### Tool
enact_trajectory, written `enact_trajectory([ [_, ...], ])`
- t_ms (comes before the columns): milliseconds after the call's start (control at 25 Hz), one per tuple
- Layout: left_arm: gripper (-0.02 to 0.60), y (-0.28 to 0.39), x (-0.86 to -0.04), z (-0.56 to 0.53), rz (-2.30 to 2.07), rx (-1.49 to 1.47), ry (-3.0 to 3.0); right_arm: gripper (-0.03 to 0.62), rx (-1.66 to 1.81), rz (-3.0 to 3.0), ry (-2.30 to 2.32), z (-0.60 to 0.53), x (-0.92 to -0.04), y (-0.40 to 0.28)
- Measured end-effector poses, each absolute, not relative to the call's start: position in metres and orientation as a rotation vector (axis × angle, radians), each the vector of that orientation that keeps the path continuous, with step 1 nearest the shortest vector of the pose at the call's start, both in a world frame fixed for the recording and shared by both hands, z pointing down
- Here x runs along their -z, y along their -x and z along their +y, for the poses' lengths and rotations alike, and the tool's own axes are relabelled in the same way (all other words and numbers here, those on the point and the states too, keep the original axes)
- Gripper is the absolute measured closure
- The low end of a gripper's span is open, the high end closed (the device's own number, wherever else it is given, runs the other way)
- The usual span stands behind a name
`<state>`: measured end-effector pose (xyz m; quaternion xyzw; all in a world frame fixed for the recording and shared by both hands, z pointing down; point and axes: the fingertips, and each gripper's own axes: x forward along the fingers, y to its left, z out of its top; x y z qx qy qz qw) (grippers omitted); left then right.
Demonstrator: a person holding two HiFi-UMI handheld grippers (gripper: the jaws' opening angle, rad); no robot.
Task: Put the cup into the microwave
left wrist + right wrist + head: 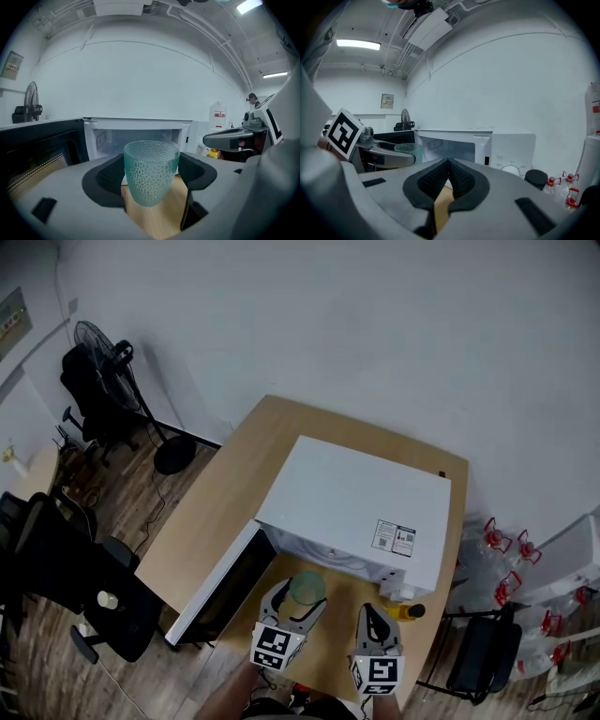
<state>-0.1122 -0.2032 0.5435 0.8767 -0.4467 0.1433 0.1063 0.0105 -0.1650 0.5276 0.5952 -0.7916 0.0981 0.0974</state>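
Carry step: the left gripper grasps the cup, centre frame, facing the open microwave. The right gripper is clenched, empty. Next, likely: push the cup level into the cavity.

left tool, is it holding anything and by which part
Yes: the left tool grips the green glass cup by its side walls, one jaw on each side.

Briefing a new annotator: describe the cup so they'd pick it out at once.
Find the white microwave on the wooden table, its door swung open. Just before its opening, the left gripper holds the cup upright. It is a handleless tumbler of translucent green, dimpled glass, unlike the yellow, black-capped container by the microwave's front right corner.
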Motion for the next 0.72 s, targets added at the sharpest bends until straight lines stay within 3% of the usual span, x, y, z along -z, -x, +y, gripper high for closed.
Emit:
enact_trajectory([
  [720, 0.213, 0.085, -0.576, -0.285, -1.31, -0.449, -2.607, 0.576, -0.399, -2.327, -1.713, -0.193, -0.564, -0.015],
])
